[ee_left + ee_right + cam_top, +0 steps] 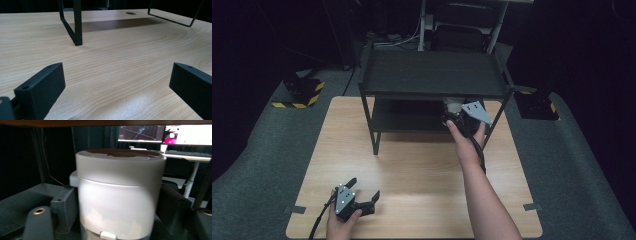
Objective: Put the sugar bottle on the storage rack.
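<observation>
A white lidded container (120, 195) stands between the jaws of my right gripper (116, 202), which press on both of its sides. In the high view the right gripper (459, 116) reaches under the top board of a black two-level shelf (432, 75), and the container (453, 105) shows pale at the lower level. Whether the container rests on the lower board or hangs just above it, I cannot tell. My left gripper (364, 189) lies low at the front left of the wooden table (412, 170), open, with bare wood between its jaws (115, 85).
The shelf's black leg (77, 25) stands ahead of the left gripper. Yellow-black striped blocks sit on the grey floor at left (302, 92) and right (537, 105). Lit monitors (141, 133) and a desk lie beyond the shelf.
</observation>
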### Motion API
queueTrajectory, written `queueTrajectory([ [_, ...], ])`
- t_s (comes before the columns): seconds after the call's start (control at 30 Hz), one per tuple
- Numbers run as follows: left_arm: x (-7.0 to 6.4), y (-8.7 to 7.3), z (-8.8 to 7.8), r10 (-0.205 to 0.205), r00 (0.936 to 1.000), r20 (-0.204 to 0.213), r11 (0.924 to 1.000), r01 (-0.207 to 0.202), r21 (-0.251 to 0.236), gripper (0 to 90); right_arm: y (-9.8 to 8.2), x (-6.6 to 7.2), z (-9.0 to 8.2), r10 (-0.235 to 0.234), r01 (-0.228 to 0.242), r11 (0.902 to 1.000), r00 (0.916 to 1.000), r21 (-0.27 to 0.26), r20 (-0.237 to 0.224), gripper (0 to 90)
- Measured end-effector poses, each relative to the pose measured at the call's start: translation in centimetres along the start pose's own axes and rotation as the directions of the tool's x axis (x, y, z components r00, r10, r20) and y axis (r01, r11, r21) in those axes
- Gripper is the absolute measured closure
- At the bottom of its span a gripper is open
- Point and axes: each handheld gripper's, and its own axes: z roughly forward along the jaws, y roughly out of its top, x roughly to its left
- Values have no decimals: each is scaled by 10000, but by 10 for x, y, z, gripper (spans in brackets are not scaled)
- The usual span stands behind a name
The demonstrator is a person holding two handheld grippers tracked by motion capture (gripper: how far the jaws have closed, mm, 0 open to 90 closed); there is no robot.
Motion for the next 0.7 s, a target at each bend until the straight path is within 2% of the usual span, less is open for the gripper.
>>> queueTrajectory([
  [0.07,0,0,0,9,10000,-3,10000,-9,-2,5,0,1,-1,-54,54,10000,10000,-15,43,168],
  [0.2,0,0,0,1,10000,-7,10000,-1,-2,5,-2,5,-3,-75,79,9998,9997,-166,250,0],
  [0.37,0,0,0,-5,10000,-7,10000,5,4,5,1,2,-7,-62,62,10000,10000,46,29,0],
  [0.7,-1,0,0,21,10000,-50,10000,-21,-5,5,-5,-3,-32,-367,362,9992,9990,-175,-240,0],
])
